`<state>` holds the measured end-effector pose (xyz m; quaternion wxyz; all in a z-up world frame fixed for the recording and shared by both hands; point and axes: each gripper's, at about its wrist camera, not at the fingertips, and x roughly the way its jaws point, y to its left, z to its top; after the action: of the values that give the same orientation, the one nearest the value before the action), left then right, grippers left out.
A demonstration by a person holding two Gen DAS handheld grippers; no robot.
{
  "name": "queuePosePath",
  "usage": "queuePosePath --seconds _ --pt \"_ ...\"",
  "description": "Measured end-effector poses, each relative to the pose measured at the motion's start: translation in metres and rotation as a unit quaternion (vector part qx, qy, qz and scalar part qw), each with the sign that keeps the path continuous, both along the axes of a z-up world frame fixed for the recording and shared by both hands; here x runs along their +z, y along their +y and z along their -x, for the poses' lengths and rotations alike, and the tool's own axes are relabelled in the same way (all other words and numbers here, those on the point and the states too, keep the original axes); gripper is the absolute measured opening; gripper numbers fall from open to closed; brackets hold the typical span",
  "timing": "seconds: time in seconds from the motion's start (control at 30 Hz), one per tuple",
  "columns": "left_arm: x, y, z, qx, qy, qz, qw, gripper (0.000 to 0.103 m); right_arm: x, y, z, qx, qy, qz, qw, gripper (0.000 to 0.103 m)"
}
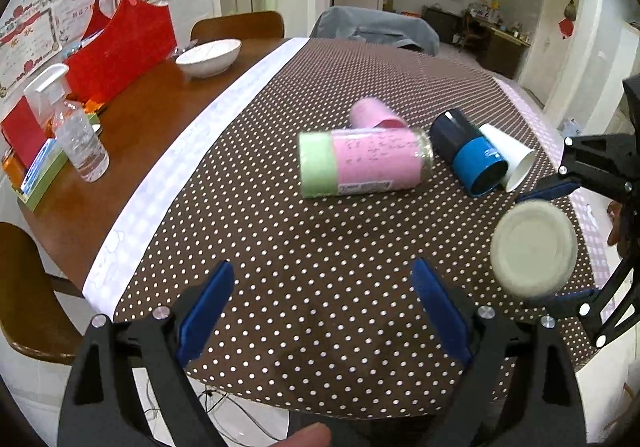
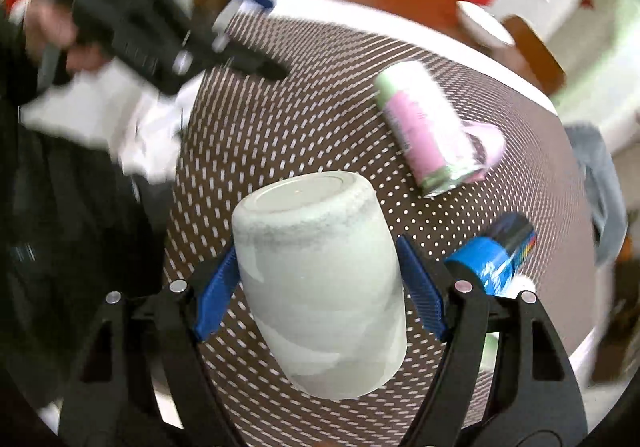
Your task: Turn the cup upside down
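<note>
My right gripper (image 2: 320, 279) is shut on a pale grey-white cup (image 2: 320, 287), held above the dotted brown tablecloth (image 2: 280, 119) with its flat base pointing away from the camera. The right wrist view is motion-blurred. In the left wrist view the same cup (image 1: 534, 249) shows base-on at the right, between the right gripper's blue pads. My left gripper (image 1: 320, 311) is open and empty over the near part of the cloth (image 1: 280, 247).
Lying on the cloth: a pink and green jar (image 1: 364, 163), a pink cup (image 1: 376, 115), a blue and dark cup (image 1: 472, 155), a white paper cup (image 1: 510, 159). On bare wood at left: a white bowl (image 1: 210, 55), a spray bottle (image 1: 72, 123), a red bag (image 1: 124, 43).
</note>
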<state>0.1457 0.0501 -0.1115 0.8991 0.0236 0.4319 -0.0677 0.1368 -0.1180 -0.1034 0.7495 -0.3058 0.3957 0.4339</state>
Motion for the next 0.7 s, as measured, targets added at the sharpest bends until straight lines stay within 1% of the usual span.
queuePosePath --seconds 0.07,0.13,0.17,0.2,0.27,0.33,0.37,0.43,0.53,0.6,0.67,0.7 --pt "0.003 -0.002 0.0 -0.004 -0.004 0.003 1.0 0.089 0.004 -0.007 -0.003 -0.041 0.009 -0.044 0.998 0.075" --pt "0.006 -0.003 0.0 -0.008 -0.01 0.004 0.9999 0.089 0.005 -0.015 -0.007 -0.086 0.02 -0.094 0.992 0.075" --pt "0.008 -0.005 0.0 -0.011 -0.012 0.005 0.9999 0.089 0.006 -0.019 -0.006 -0.105 0.025 -0.115 0.987 0.075" --pt "0.009 -0.005 -0.001 -0.013 -0.014 0.005 0.9998 0.089 0.005 -0.025 -0.006 -0.135 0.027 -0.142 0.98 0.075" --pt "0.011 -0.007 -0.001 -0.017 -0.018 0.004 0.9997 0.089 0.004 -0.03 -0.002 -0.17 0.029 -0.168 0.971 0.075" --pt "0.013 -0.01 -0.002 -0.023 -0.021 0.002 0.9995 0.089 0.002 -0.037 -0.002 -0.209 0.028 -0.2 0.957 0.075" --pt "0.014 -0.011 -0.002 -0.026 -0.022 0.001 0.9994 0.089 0.0 -0.041 -0.002 -0.231 0.027 -0.219 0.947 0.075" --pt "0.015 -0.013 -0.001 -0.03 -0.025 0.001 0.9992 0.089 0.002 -0.048 -0.001 -0.261 0.024 -0.248 0.933 0.075" --pt "0.016 -0.016 0.0 -0.034 -0.03 0.002 0.999 0.089 0.003 -0.061 0.003 -0.306 0.014 -0.297 0.904 0.075" --pt "0.017 -0.018 0.0 -0.035 -0.031 0.004 0.9989 0.089 0.004 -0.066 0.005 -0.333 0.006 -0.323 0.886 0.075" --pt "0.017 -0.021 0.0 -0.037 -0.033 0.005 0.9988 0.089 0.001 -0.066 0.007 -0.359 -0.003 -0.337 0.871 0.075" --pt "0.017 -0.022 0.001 -0.038 -0.034 0.006 0.9987 0.089 -0.002 -0.065 0.008 -0.367 -0.007 -0.339 0.866 0.075"
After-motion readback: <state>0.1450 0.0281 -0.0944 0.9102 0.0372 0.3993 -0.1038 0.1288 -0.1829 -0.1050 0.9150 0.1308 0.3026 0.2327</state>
